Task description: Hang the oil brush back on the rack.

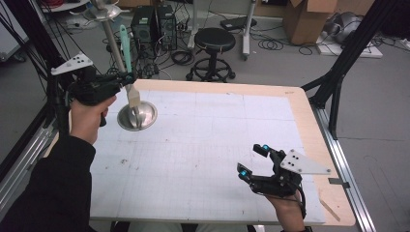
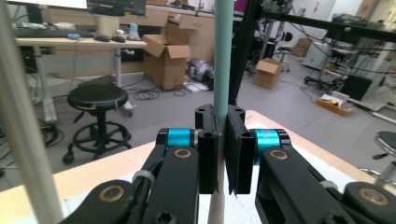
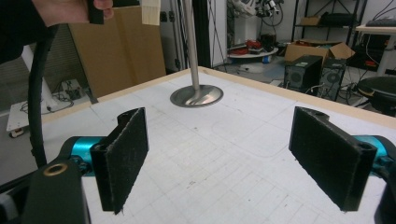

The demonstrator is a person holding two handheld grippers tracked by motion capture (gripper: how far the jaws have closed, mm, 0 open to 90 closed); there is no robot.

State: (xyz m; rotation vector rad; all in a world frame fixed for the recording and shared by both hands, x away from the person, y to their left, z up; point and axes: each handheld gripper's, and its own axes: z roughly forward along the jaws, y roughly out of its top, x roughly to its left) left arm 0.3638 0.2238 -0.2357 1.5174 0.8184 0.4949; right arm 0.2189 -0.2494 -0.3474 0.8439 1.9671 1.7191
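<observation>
We see the left gripper [image 1: 126,77] at the table's [image 1: 203,145] 10 o'clock, jaws pinching a slim mint-handled spatula [image 1: 126,58], its pale flat blade hanging above the round polished steel stand base [image 1: 137,116]. The right gripper [image 1: 252,162], at 5 o'clock, holds its felt-faced jaws spread.

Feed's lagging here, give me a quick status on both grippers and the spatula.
Left gripper shut on spatula, lifted by the stand. Right gripper open, empty, low over table. Stand's pole close beside spatula.
</observation>
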